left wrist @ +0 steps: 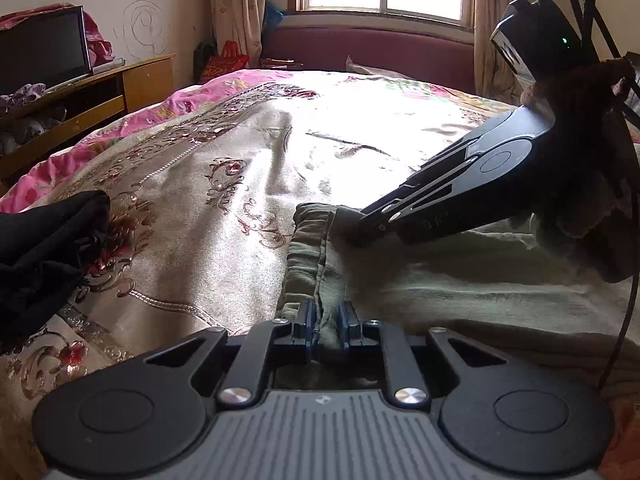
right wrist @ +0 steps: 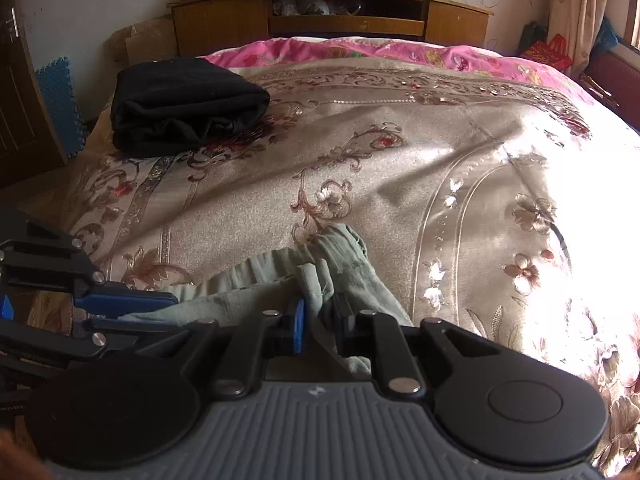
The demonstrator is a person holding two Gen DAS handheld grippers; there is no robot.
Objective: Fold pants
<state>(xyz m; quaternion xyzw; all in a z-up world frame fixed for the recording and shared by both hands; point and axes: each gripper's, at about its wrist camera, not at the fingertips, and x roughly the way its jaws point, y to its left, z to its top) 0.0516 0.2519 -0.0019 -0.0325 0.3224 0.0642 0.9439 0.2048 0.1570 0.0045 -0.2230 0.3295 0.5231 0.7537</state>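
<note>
Left gripper (left wrist: 326, 330) fingers clamp the green pants (left wrist: 440, 280) waistband on the bed (left wrist: 240, 160). Right gripper (left wrist: 362, 226) pinches the same band further along. Black cloth (left wrist: 44, 248) lies far left.

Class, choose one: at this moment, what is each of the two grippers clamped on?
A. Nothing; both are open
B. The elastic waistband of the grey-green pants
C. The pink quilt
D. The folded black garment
B: the left gripper and right gripper each pinch the gathered waistband of the grey-green pants; the folded black garment lies apart.
</note>
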